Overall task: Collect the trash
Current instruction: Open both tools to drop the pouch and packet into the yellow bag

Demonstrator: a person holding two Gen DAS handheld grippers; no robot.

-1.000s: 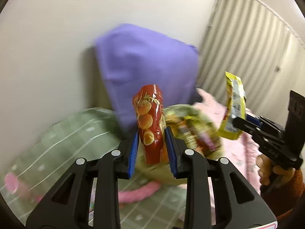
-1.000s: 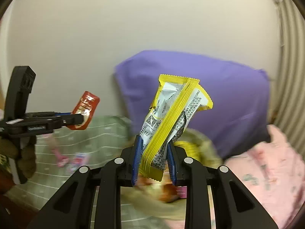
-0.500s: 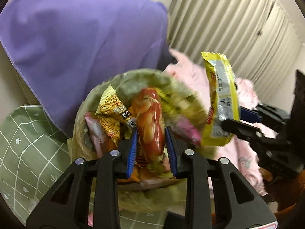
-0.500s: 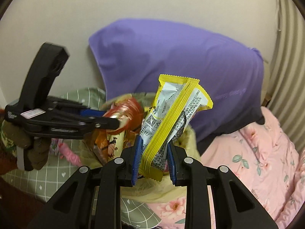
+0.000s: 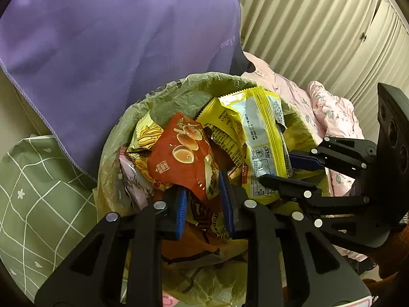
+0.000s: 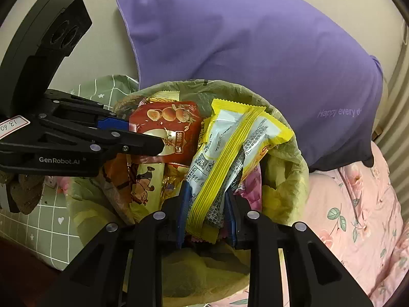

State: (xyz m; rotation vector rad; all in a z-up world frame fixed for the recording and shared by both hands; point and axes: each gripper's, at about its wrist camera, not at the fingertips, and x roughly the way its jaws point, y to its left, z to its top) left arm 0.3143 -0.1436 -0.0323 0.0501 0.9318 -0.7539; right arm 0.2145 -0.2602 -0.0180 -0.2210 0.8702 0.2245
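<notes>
Both of my tools have come down from mid-air to the mouth of the lined trash bin (image 5: 163, 97), which now fills both views. On the left lies the green checked bedding (image 5: 38, 192), with the purple cloth (image 5: 115, 46) hanging behind the bin. My left hand-held gripper (image 5: 203, 186) is clenched on the red snack wrapper (image 5: 184, 158), holding it just over the heap of wrappers inside the liner. Beside it, my right hand-held gripper (image 6: 207, 204) is clamped on the yellow wrapper (image 6: 230, 148), which stands up over the bin opening and touches the red one's edge. To the right is the pink floral bedding (image 6: 358, 217). The wrappers under the two held ones are crumpled and overlapped, so I cannot count them; the bin's body is hidden by the black gripper frames.
</notes>
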